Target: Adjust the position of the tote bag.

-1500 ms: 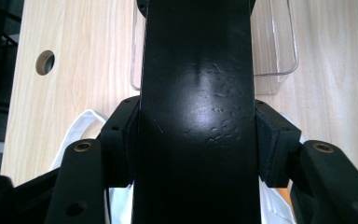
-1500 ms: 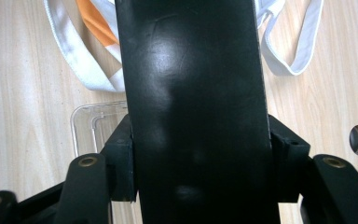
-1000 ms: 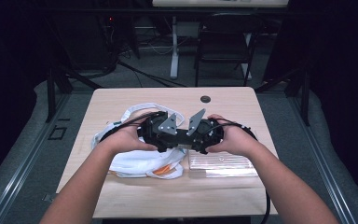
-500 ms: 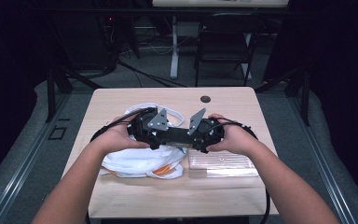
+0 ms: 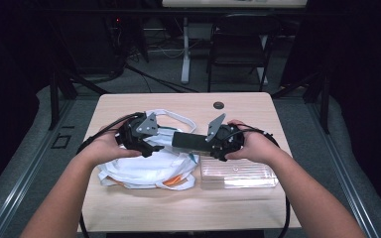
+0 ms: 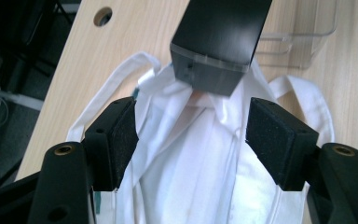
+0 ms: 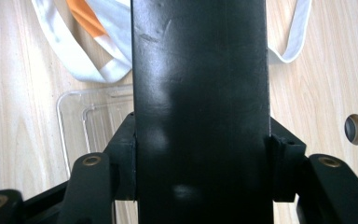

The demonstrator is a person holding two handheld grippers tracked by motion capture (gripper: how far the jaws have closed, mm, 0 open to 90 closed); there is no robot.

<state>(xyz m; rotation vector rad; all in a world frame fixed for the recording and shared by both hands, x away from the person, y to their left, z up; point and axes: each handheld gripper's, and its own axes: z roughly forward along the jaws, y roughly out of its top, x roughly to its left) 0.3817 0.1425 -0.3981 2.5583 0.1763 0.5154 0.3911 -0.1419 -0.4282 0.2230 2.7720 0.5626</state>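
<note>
Both pads of the right gripper (image 7: 200,154) press flat against the sides of a black box (image 7: 199,102), so it has a firm hold on it with the jaws standing fairly wide. In the right gripper view that box runs straight up the middle of the frame from bottom to top. In the high view the same black box (image 5: 189,141) sits just left of centre, held level above the table and sticking out from the right gripper (image 5: 223,141) toward the left one.

Over on the other side, the left gripper (image 5: 140,138) is open and has hold of nothing. In the left gripper view its two pads (image 6: 119,140) stand well apart at the lower left and lower right of the frame, and the end of the box (image 6: 219,42) hangs at the upper middle, beyond the pads and not between them.

Below both grippers lies a white cloth bag (image 5: 146,166) with orange patches, spread across the left half of the table (image 5: 258,106) in the high view, its straps looping toward the upper middle. In the left gripper view the bag (image 6: 191,158) is crumpled directly under the open jaws.

Just right of the bag, at the lower centre-right of the high view, a clear plastic tray (image 5: 238,174) rests flat on the wood, under the right hand (image 5: 253,146). A small round hole (image 5: 219,105) marks the tabletop near its far edge.
</note>
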